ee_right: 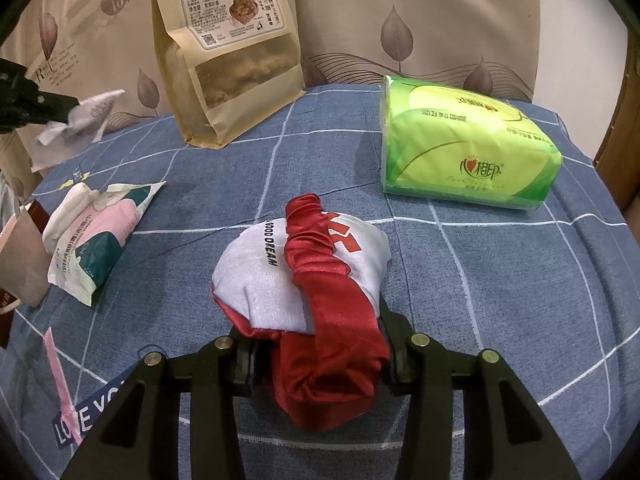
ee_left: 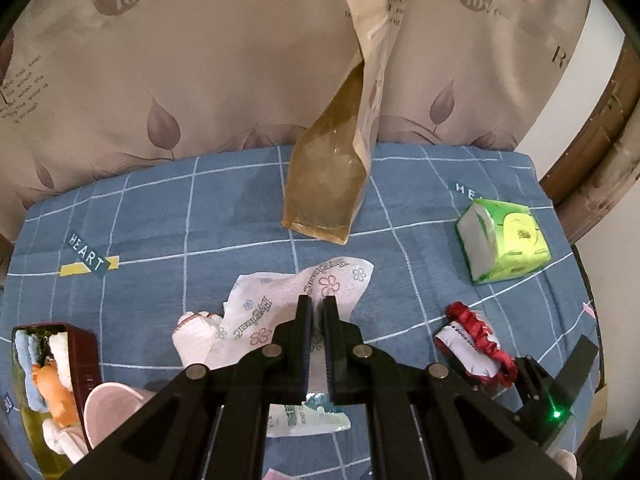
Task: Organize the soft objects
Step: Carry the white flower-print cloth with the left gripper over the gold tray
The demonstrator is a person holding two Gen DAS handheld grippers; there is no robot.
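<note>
Soft goods lie scattered over a blue checked bedsheet (ee_right: 500, 280), with a beige leaf-print cover (ee_left: 160, 80) rising behind it. In the left wrist view, the left tool (ee_left: 316, 304) is clenched on a white flower-printed wrapper (ee_left: 280, 304), its two black fingers pinching the thin sheet near its near edge. The right wrist view shows the same wrapper (ee_right: 86, 114) hanging crumpled from that tool (ee_right: 66, 114) at the far left, lifted clear of the sheet. Beneath it on the bed sits an opened pink, white and teal pack (ee_right: 96, 236), seen as a torn edge (ee_left: 308, 420) between the left tool's arms.

The right tool (ee_right: 320, 364) grasps a red and white fabric bundle (ee_right: 304, 272) with black lettering; a red satin band crosses it and bunches between the fingers, which press on it from both sides while the bundle rests on the sheet. From the left wrist, this bundle (ee_left: 472, 340) lies at the near right.

A tall kraft paper snack bag (ee_right: 228, 56) stands upright at the far edge, leaning against the cover. A green tissue pack (ee_right: 464, 148) lies at the far right, well apart from the bundle. At the near left, a dark red box (ee_left: 80, 360) holds rolled soft items in white, blue and orange. A white rolled cloth (ee_left: 196, 336) lies just beside the wrapper.
</note>
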